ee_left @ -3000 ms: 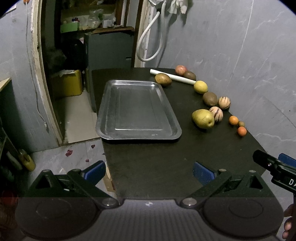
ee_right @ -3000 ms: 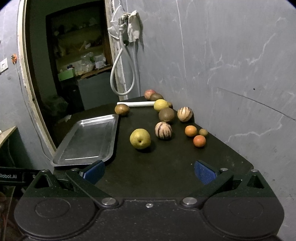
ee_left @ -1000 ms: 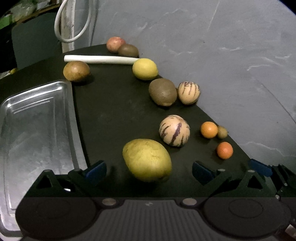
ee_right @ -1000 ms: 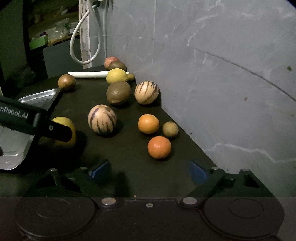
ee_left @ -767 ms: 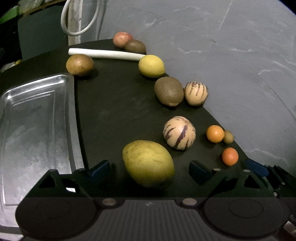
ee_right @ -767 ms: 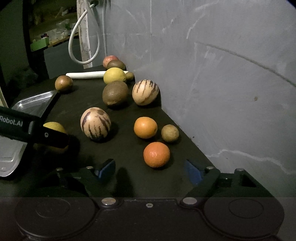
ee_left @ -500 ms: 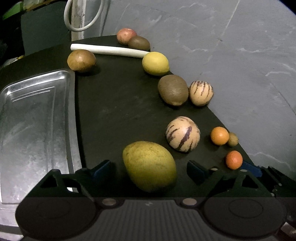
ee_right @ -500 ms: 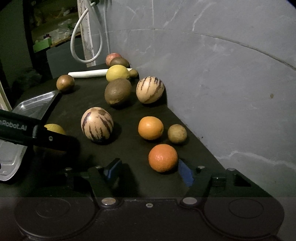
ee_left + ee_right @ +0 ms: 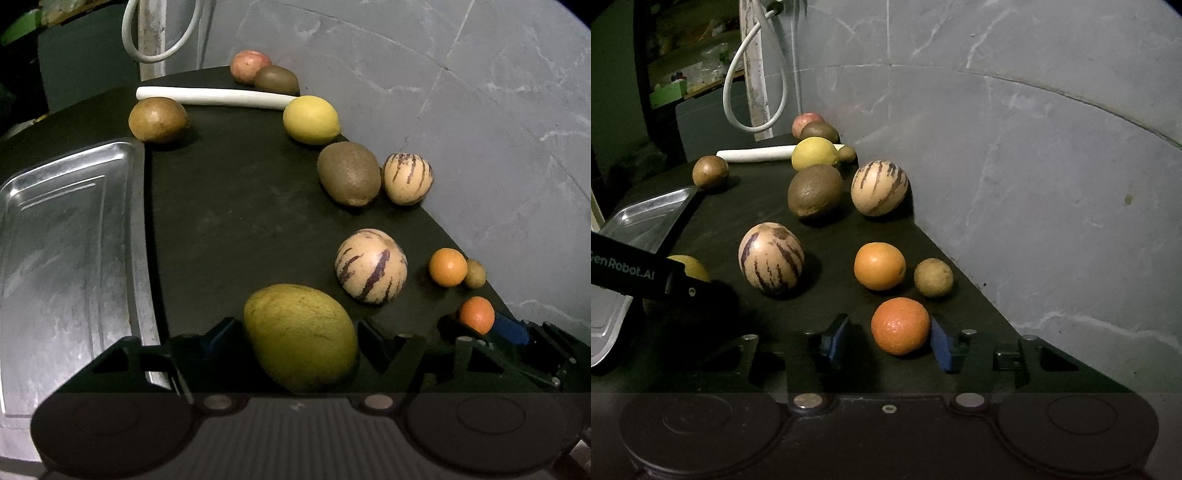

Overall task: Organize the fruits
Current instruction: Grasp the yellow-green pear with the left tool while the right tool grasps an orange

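Note:
A large yellow-green fruit (image 9: 299, 336) lies on the black table between the fingers of my left gripper (image 9: 295, 338). Its jaws are closing, with a thin gap still showing at the left pad. An orange (image 9: 900, 325) sits between the pads of my right gripper (image 9: 886, 345), whose jaws are closing too. The right pad is at the orange's skin and the left pad stands off it. The left wrist view shows that orange (image 9: 476, 314) beside a blue pad. The left gripper's finger (image 9: 639, 275) crosses the right wrist view over the yellow-green fruit (image 9: 690, 267).
A steel tray (image 9: 66, 221) lies at the left. Two striped melons (image 9: 371, 266) (image 9: 406, 179), a second orange (image 9: 447, 266), a lemon (image 9: 311, 119), brown fruits (image 9: 349, 172) and a white tube (image 9: 210, 96) sit along the grey wall (image 9: 480, 110).
Both grippers came forward from the table's near edge to the fruits. Over the last second both pairs of jaws narrowed, the left around the yellow-green fruit, the right around the orange.

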Tool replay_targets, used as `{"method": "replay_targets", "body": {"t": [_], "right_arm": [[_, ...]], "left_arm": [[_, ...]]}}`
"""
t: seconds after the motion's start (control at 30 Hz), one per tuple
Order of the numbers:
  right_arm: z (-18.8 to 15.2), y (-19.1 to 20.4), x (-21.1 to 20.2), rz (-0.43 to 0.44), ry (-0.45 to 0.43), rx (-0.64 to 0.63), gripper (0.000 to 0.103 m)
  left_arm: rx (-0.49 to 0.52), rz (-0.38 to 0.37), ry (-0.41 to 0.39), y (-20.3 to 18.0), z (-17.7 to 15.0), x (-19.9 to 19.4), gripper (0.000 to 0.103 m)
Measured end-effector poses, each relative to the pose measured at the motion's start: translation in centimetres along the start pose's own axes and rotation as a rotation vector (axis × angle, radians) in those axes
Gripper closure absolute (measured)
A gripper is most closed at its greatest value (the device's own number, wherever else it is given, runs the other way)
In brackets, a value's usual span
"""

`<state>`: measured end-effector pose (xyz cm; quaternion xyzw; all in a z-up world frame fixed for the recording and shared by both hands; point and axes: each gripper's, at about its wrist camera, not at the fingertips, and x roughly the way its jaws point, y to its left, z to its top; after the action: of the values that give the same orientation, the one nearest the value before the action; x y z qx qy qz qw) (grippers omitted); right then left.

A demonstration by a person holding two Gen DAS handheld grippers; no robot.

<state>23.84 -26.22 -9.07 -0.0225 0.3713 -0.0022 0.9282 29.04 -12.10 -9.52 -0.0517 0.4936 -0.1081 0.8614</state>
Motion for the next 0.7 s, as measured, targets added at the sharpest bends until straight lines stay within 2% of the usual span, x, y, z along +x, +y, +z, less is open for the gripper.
{"method": "replay_targets", "body": {"t": [0.2,0.4,0.7], "right_arm": [[-0.1,0.5,-0.2,0.008,-0.006,-0.008,0.067],[-0.2,1.4,-0.4,0.035,-0.005,-0.020,0.068],[-0.6,3.4,-1.5,0.113,-0.002,-0.031,0.069]], "left_arm": [[-0.009,-0.012,-0.002,0.2,0.0,0.0,0.036],[0.019,-0.016,-0.004,0.1,-0.1,-0.3,0.038],[-0.010,-0.064,0.000,1.4,-0.8,-1.2,0.040]]}}
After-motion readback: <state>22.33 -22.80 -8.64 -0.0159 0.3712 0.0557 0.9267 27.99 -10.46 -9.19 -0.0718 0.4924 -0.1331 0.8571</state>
